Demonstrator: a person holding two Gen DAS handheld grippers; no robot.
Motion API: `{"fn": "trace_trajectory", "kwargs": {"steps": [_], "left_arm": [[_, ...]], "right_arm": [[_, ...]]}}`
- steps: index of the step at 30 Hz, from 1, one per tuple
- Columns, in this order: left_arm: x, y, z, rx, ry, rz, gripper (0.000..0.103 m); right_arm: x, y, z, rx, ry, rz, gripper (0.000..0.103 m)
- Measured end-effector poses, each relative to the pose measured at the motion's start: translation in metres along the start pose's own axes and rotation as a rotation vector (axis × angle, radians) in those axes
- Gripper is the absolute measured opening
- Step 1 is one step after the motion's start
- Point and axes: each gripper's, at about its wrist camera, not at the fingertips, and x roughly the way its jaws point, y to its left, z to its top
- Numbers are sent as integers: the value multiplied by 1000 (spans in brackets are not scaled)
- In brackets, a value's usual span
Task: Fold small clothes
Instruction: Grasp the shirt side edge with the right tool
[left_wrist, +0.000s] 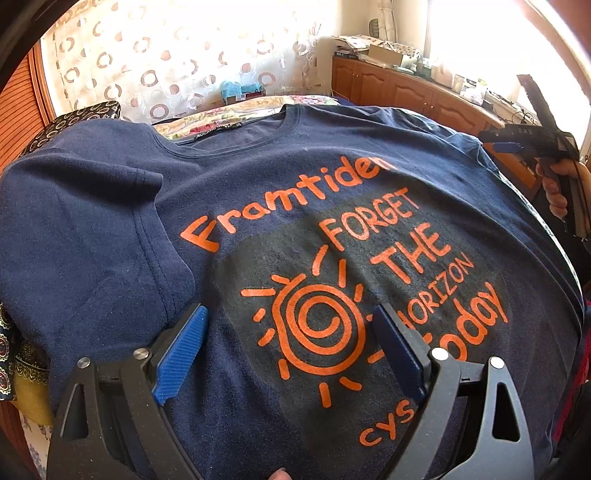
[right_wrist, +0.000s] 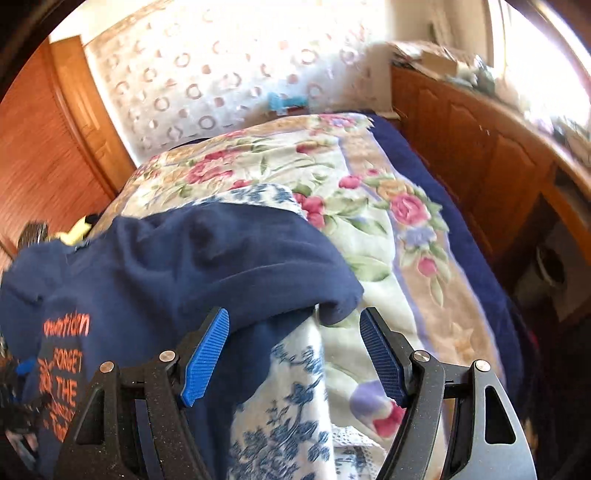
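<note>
Left gripper (left_wrist: 290, 350) wide open, empty, over shirt (left_wrist: 258, 206) print. Right gripper (right_wrist: 293, 354) wide open, empty, just short of loose sleeve (right_wrist: 258, 258); nearer hand for that fold. Shirt spread lengthwise on bedspread (right_wrist: 369, 221), collar far.

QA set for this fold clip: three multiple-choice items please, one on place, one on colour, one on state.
1. Where does the T-shirt lie?
A. on the floral bed cover
B. on a bare wooden floor
C. hanging on a door

2. What colour is the print on the shirt?
A. white
B. orange
C. green

3. How does the left gripper stand?
A. shut on the collar
B. shut on a sleeve
C. open above the shirt front

Answers:
1 A, the right wrist view shows the shirt spread over the flowered cover.
2 B, lettering and sun spiral are orange on navy.
3 C, both blue pads stand apart with the sun print visible between them.
</note>
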Motion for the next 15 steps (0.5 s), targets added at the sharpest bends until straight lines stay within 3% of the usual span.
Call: {"fn": "trace_trajectory", "kwargs": {"steps": [8, 11, 15], "left_arm": [[0, 0, -1, -1, -1, 0, 91], [0, 0, -1, -1, -1, 0, 91], [0, 0, -1, -1, -1, 0, 91]], "right_arm": [[30, -24, 15, 175, 38, 87, 75], [38, -27, 18, 204, 53, 108, 67], [44, -23, 23, 170, 82, 102, 44]]}}
